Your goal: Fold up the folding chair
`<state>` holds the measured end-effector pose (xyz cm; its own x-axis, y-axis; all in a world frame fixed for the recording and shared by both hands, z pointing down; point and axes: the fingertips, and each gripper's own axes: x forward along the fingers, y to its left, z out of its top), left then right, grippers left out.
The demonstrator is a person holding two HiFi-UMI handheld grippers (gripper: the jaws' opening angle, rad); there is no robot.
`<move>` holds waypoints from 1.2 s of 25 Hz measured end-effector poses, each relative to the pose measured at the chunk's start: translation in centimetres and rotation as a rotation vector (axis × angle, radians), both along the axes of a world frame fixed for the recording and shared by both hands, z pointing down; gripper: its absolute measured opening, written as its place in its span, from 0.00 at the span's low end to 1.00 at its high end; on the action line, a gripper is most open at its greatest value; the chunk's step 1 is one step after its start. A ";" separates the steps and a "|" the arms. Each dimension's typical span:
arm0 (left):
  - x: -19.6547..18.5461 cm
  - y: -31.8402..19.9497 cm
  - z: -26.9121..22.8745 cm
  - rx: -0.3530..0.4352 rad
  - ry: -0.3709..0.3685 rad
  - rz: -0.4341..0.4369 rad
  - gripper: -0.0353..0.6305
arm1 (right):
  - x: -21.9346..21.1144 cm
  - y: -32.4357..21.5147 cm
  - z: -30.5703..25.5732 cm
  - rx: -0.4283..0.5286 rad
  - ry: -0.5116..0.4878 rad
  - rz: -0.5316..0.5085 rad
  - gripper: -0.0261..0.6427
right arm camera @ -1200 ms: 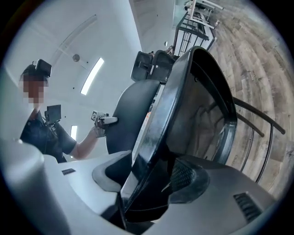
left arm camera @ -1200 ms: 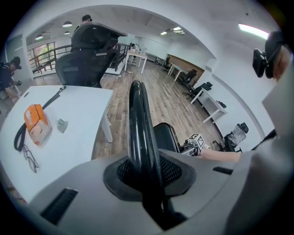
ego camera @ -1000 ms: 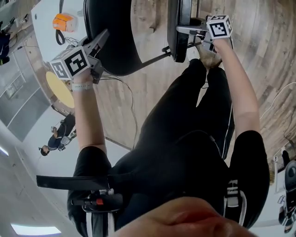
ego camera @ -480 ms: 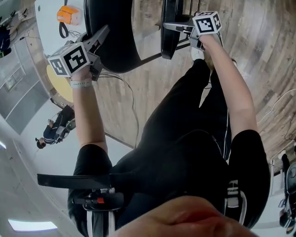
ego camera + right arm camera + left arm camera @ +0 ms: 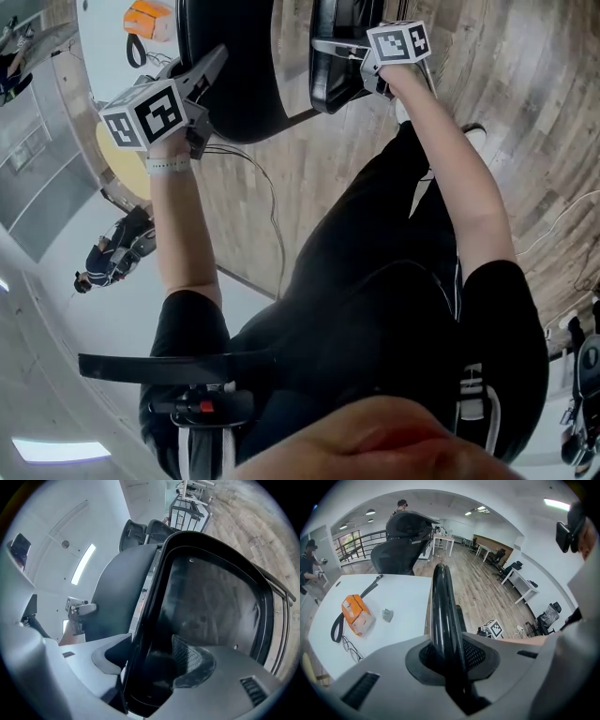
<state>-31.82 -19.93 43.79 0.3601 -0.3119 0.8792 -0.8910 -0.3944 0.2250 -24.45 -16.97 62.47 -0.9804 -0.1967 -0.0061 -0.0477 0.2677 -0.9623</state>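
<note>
Clamping the upright backrest [image 5: 225,56] of the folding chair [image 5: 298,117] in narrow jaws, the left gripper [image 5: 211,70] stands near the seat [image 5: 330,89], whose rim runs between the right gripper's [image 5: 342,47] jaws, just now opening wide, above the wood floor [image 5: 525,84].

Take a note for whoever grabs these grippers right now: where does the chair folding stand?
Left gripper: shut on the thin edge of the chair's left panel.
Right gripper: jaws have just been opening; the rim of the right panel stands between them, and pad contact is unclear.
Done: both panels are up on edge, side by side, with a gap between them.
Left: probably bring the panels together until flat, then release.
</note>
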 end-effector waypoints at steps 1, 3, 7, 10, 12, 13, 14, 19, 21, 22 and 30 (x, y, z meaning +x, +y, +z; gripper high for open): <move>-0.3 0.2 -0.1 0.001 0.000 -0.001 0.15 | -0.6 0.0 0.0 -0.004 0.000 0.008 0.44; -0.8 0.3 0.0 0.004 -0.002 0.000 0.15 | -1.8 0.0 0.2 -0.009 0.006 0.018 0.44; -1.3 0.2 0.4 0.013 -0.025 0.002 0.15 | -3.0 -0.4 0.6 -0.014 0.027 0.023 0.44; -1.6 0.2 0.5 0.012 -0.026 0.003 0.15 | -3.0 -0.3 0.7 -0.021 0.025 0.034 0.44; -1.8 0.1 0.6 0.013 -0.029 0.004 0.16 | -3.1 -0.4 0.7 -0.020 0.027 0.033 0.44; -2.0 0.1 0.7 0.014 -0.032 0.004 0.16 | -3.1 -0.4 0.7 -0.019 0.029 0.032 0.44; -2.1 0.0 0.7 0.014 -0.034 0.005 0.16 | -3.2 -0.4 0.8 -0.019 0.031 0.032 0.44; -3.0 -0.2 0.9 0.015 -0.035 0.007 0.17 | -3.7 -0.6 0.7 -0.022 0.030 0.041 0.44; -3.3 -0.3 0.9 0.015 -0.040 0.008 0.17 | -3.8 -0.7 0.7 -0.024 0.029 0.045 0.44; -3.3 -0.3 0.9 0.015 -0.038 0.009 0.17 | -3.8 -0.6 0.6 -0.025 0.028 0.046 0.44; -2.9 0.3 0.6 0.024 -0.037 0.027 0.19 | -3.5 0.0 0.2 0.000 0.002 0.032 0.45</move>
